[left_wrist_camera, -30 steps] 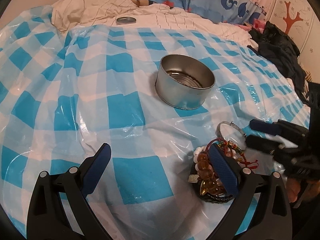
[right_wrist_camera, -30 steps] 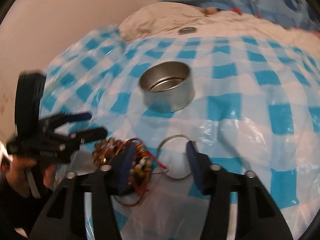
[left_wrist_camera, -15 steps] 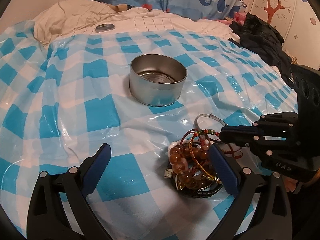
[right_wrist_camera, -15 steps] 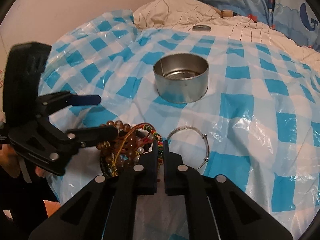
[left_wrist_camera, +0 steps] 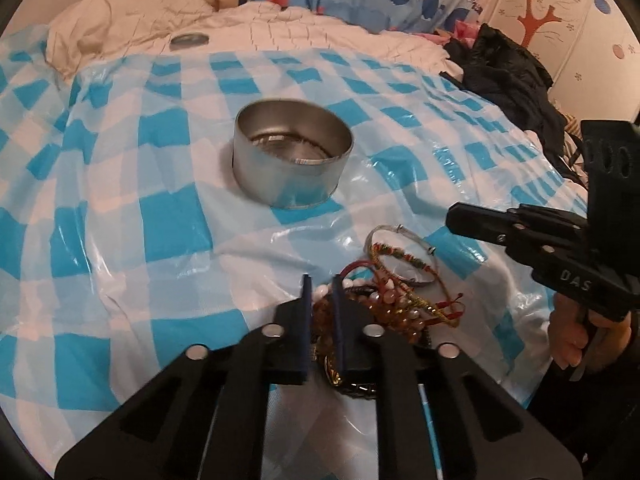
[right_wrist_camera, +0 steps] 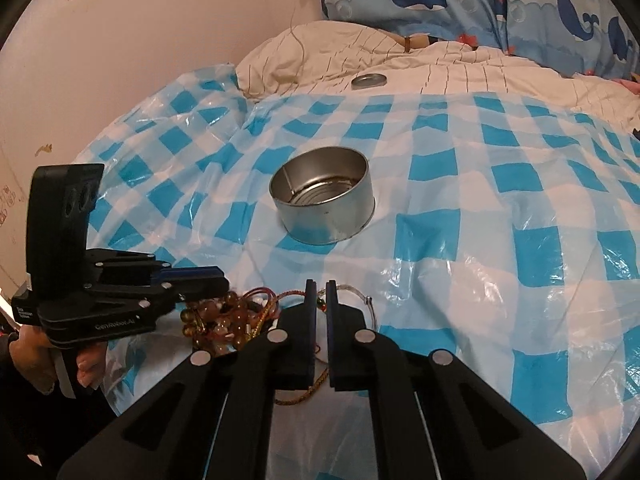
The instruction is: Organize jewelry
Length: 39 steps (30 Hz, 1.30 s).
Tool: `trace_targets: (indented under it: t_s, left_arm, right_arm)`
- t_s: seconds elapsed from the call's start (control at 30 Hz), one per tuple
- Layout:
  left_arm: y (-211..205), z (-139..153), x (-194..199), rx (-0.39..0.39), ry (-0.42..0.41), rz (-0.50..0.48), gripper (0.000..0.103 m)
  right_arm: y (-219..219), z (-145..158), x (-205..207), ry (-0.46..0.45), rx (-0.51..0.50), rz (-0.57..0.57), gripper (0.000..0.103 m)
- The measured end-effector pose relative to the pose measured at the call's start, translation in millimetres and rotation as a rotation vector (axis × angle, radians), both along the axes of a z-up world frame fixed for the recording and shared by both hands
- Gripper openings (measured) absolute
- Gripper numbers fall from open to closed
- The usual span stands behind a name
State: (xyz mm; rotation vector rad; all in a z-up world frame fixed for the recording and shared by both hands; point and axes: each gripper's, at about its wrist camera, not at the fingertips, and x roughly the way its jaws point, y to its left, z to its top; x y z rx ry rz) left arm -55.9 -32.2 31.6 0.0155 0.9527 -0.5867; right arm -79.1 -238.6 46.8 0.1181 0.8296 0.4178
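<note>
A tangled pile of jewelry (left_wrist_camera: 392,300) lies on the blue-checked plastic sheet: amber bead bracelets, red cords, a multicoloured braided bracelet (left_wrist_camera: 404,258) and a silver bangle (left_wrist_camera: 380,236). An empty round metal tin (left_wrist_camera: 292,156) stands beyond it; it also shows in the right wrist view (right_wrist_camera: 324,200). My left gripper (left_wrist_camera: 320,284) is closed to a narrow gap at the pile's near left edge, on the amber beads (right_wrist_camera: 208,316). My right gripper (right_wrist_camera: 320,288) is shut on the braided cord (right_wrist_camera: 304,396) just above the pile, next to the bangle (right_wrist_camera: 352,292).
The tin's lid (right_wrist_camera: 369,80) lies on the white quilt (right_wrist_camera: 440,68) behind the sheet. Whale-print pillows (right_wrist_camera: 480,4) line the back. Dark clothes (left_wrist_camera: 508,76) are heaped at the right. A wall (right_wrist_camera: 140,40) runs along the left side.
My left gripper has closed from wide open to nearly shut at the pile. My right gripper shut a moment earlier and has pulled back to the right, dragging the braided bracelet out over the bangle.
</note>
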Motion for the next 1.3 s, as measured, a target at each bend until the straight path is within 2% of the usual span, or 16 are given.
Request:
trace_targets:
  t_s: [0.13, 0.2, 0.23, 0.27, 0.3, 0.33, 0.4, 0.53, 0.57, 0.6, 0.63, 0.67, 0.73, 1.0, 1.3]
  left_arm:
    - [6.9, 12.3, 2.5, -0.057, 0.002, -0.013, 0.000]
    - [8.4, 11.8, 4.6, -0.069, 0.024, -0.029, 0.000]
    - [11.0, 10.8, 6.0, -0.073, 0.036, -0.016, 0.001]
    - [13.2, 9.4, 7.3, -0.079, 0.051, -0.012, 0.003]
    - [14.7, 7.9, 8.3, -0.083, 0.065, -0.011, 0.013]
    - [16.8, 6.7, 8.2, -0.079, 0.069, 0.004, 0.032]
    - [19.2, 5.1, 7.1, -0.085, 0.070, 0.028, 0.051]
    - [10.6, -0.9, 3.6, -0.067, 0.089, -0.013, 0.050]
    - [6.0, -3.8, 2.3, -0.050, 0.099, -0.034, 0.047]
    - [2.0, -6.1, 0.8, -0.027, 0.101, -0.050, 0.029]
    - [-2.3, -8.5, -1.0, 0.003, 0.100, -0.068, 0.015]
    - [-5.4, -9.1, -3.3, 0.026, 0.088, -0.079, 0.014]
    - [-4.7, -5.5, -5.1, 0.023, 0.081, -0.089, 0.012]
    - [12.9, 28.3, -2.8, -0.134, 0.043, -0.122, 0.010]
    - [23.2, 46.7, 4.1, -0.253, 0.030, -0.129, 0.010]
  right_arm:
    - [0.0, -0.7, 1.5, 0.012, 0.000, 0.005, 0.005]
    - [1.6, -6.6, 4.5, 0.057, 0.002, 0.018, 0.006]
    - [1.8, -10.1, 6.1, 0.075, -0.003, 0.013, 0.014]
    - [1.4, -12.2, 6.7, 0.085, -0.002, 0.012, 0.033]
    - [0.8, -15.1, 7.4, 0.099, 0.004, 0.005, 0.040]
    - [-0.2, -16.7, 7.3, 0.102, 0.008, -0.007, 0.043]
    - [-0.1, -18.5, 7.5, 0.105, 0.004, -0.006, 0.043]
    - [4.0, -28.2, 11.7, 0.130, -0.013, -0.008, 0.043]
    - [7.2, -30.6, 12.7, 0.133, -0.028, -0.002, 0.043]
    - [9.7, -32.7, 13.4, 0.135, -0.044, 0.003, 0.042]
    - [13.1, -35.1, 13.8, 0.140, -0.067, 0.011, 0.036]
    - [16.7, -38.2, 13.9, 0.148, -0.092, 0.023, 0.027]
    - [19.2, -39.7, 12.9, 0.153, -0.107, 0.042, 0.007]
    - [3.8, -21.2, 9.8, 0.088, -0.014, 0.004, 0.007]
    - [-6.9, 7.3, 2.3, -0.034, 0.108, 0.004, 0.007]
